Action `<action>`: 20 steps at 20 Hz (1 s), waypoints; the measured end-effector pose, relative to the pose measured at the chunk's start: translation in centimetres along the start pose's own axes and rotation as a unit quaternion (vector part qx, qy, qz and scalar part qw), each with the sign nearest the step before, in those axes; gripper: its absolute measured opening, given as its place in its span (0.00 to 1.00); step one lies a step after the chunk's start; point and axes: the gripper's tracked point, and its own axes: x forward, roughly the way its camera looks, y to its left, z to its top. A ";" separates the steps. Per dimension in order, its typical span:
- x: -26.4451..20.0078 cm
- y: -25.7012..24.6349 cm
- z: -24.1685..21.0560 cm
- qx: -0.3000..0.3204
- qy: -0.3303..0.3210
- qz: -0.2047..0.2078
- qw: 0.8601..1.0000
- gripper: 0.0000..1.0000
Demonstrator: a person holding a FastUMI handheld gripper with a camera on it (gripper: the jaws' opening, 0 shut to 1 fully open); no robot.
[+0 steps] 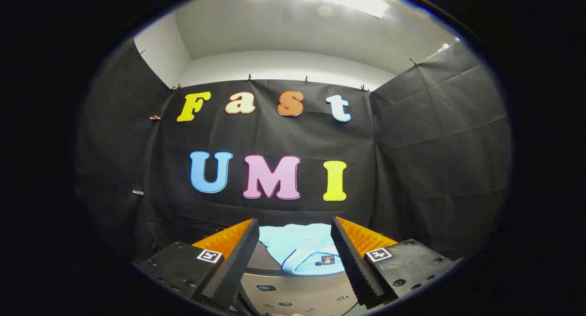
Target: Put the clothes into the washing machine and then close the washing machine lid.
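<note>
shirt (300, 247): light blue, with darker blue piping along its edge and a small dark patch bearing a yellow mark
machine (293, 291): silver-grey top, with small dark marks on its panel
gripper (295, 226): square white tags with black patterns on its body; fingers spread apart, the shirt seen between them
wall (435, 160): black cloth, creased in a grid of fold lines
ceiling (274, 27): white, with a bright white light panel
</note>
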 end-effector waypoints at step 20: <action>-0.2 0.1 -0.1 -0.004 -0.002 0.003 1.000 0.98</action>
